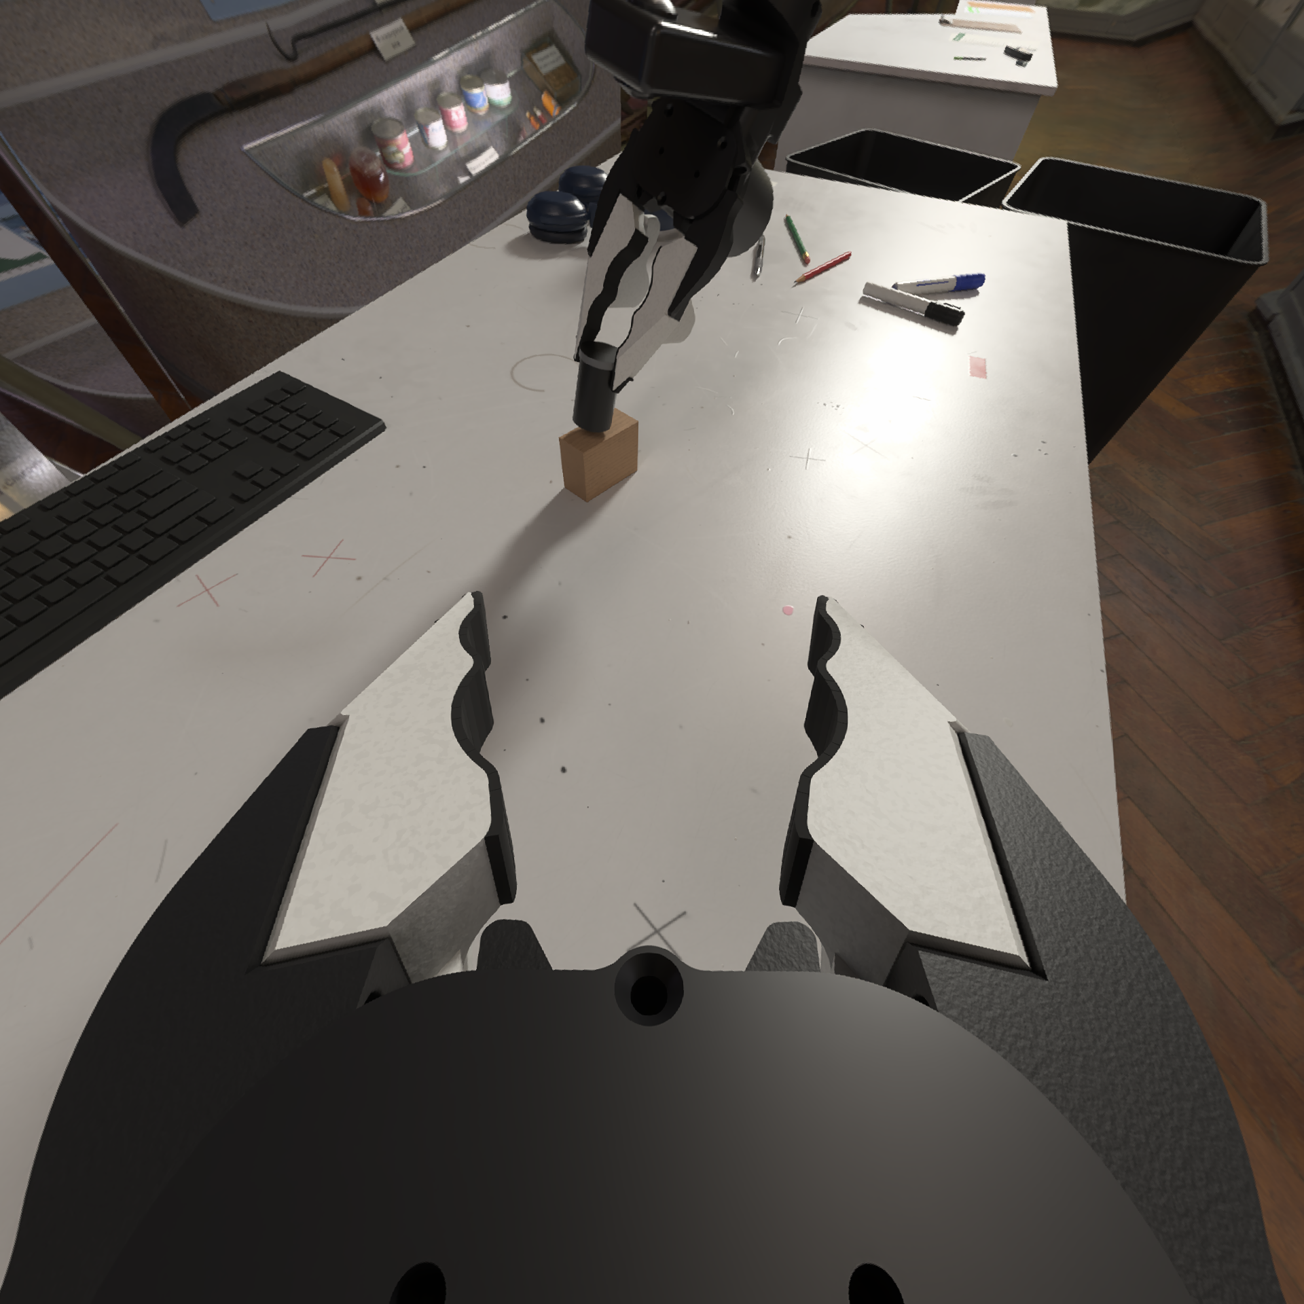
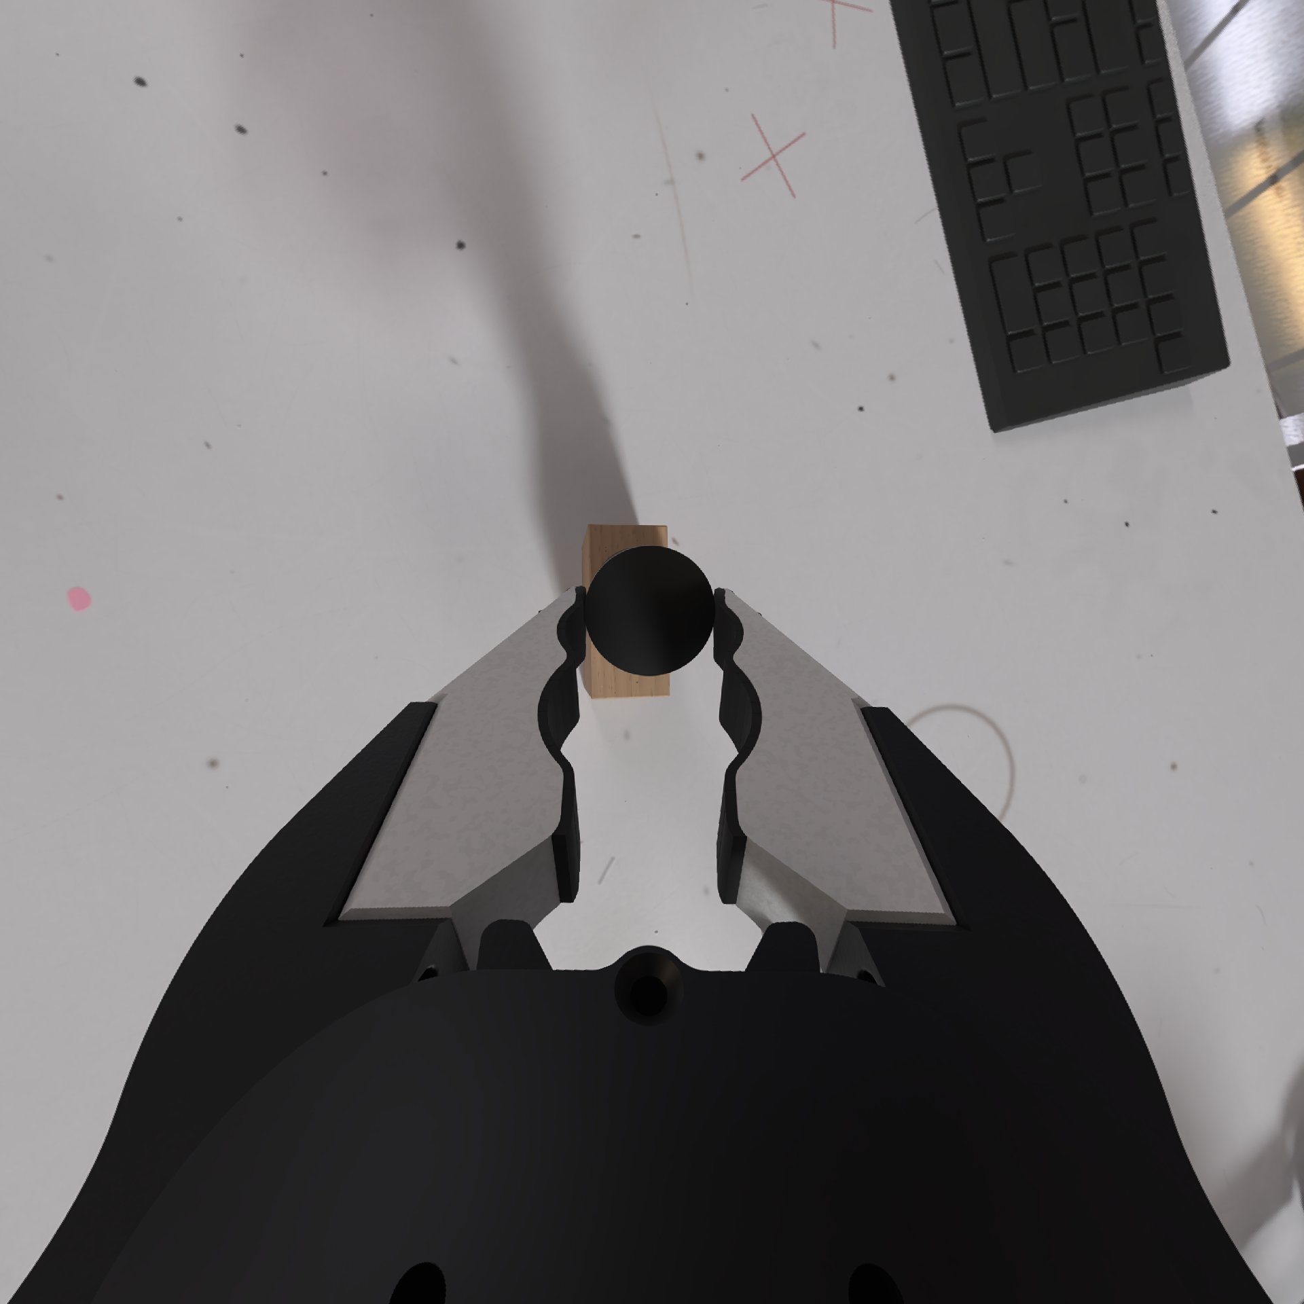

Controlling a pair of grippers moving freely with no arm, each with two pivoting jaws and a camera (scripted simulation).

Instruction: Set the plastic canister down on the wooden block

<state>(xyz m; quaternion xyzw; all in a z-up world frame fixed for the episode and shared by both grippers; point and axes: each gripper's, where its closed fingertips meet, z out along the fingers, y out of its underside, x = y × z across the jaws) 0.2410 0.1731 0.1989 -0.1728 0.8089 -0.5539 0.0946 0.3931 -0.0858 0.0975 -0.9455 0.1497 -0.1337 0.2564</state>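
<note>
We see the right gripper [image 1: 608, 367] clamped on the canister [image 1: 595, 396], whose base meets the block [image 1: 598, 457] mid-bench, near the keyboard [image 1: 162, 508] edge. The left gripper [image 1: 649, 614] gapes, empty.

Right gripper [image 2: 649, 612] jaws clamped on black plastic canister [image 2: 649, 611], directly above wooden block [image 2: 624, 681], white table [image 2: 282, 353]

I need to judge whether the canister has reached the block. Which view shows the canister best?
The left wrist view: the canister appears side-on, upright, its base at the block. The right wrist view shows only its round top.
</note>
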